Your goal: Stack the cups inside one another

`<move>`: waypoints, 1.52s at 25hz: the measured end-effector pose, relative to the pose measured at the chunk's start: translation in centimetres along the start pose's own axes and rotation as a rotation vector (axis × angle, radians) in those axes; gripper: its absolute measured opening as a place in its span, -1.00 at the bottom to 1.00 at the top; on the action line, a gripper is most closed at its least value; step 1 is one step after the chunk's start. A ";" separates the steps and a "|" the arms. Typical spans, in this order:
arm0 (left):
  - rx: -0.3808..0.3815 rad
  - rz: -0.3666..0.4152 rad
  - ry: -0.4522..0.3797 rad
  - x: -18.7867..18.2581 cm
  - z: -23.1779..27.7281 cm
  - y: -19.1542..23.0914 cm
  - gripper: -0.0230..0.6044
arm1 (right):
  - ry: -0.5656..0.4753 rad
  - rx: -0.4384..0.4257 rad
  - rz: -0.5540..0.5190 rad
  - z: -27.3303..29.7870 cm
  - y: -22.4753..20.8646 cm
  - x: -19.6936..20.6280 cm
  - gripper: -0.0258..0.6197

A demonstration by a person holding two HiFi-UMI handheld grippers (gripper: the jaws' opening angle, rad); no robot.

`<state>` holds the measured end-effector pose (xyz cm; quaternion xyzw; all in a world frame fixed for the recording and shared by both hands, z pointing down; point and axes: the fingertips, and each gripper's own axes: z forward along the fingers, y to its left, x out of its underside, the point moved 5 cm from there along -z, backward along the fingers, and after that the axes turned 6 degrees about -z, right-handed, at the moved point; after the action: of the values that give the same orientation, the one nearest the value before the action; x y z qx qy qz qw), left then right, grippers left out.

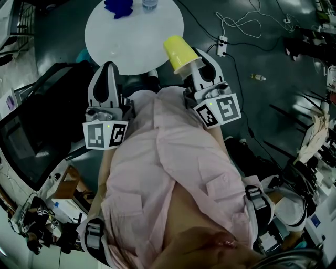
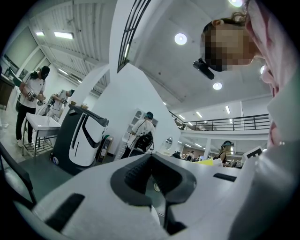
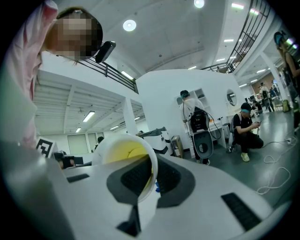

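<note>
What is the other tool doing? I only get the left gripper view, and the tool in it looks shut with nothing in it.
Observer: The right tool is shut on a yellow cup, pinching its wall at the rim.
Operator: Is there a table anywhere?
Observer: Yes, in the head view a round white table lies just ahead of the person.
Operator: Any more cups on it?
Observer: None that I can see, only a crumpled blue thing and a clear container, both cut off by the picture's top edge.

Left gripper (image 1: pixel 108 67) jaws together; right gripper (image 1: pixel 198 68) jaws pinching yellow cup (image 1: pixel 180 52)
</note>
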<state>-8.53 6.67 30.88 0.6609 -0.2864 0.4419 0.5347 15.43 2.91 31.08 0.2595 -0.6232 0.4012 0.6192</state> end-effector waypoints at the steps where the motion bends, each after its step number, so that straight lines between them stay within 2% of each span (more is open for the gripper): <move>1: 0.000 0.000 0.002 0.0 0.0 0.1 -0.88 | 0.001 -0.001 -0.001 0.1 0.1 0.0 -0.81; 11: -0.005 -0.002 -0.001 -1.1 -0.5 2.2 -0.88 | 0.017 -0.005 -0.020 1.7 1.8 -0.3 -0.81; 22: -0.021 0.012 0.014 -4.2 -0.6 6.6 -0.88 | 0.074 0.009 -0.065 5.2 3.8 -1.3 -0.81; 30: -0.042 -0.003 0.038 -4.9 -1.0 9.1 -0.88 | 0.180 -0.029 -0.025 8.8 3.9 -0.8 -0.81; 38: -0.035 -0.048 0.069 -4.9 0.1 11.2 -0.88 | 0.322 -0.006 -0.078 12.2 3.0 -0.3 -0.81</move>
<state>-20.18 3.15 31.61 0.6423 -0.2596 0.4466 0.5663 6.17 -5.53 31.31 0.2140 -0.5066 0.4116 0.7267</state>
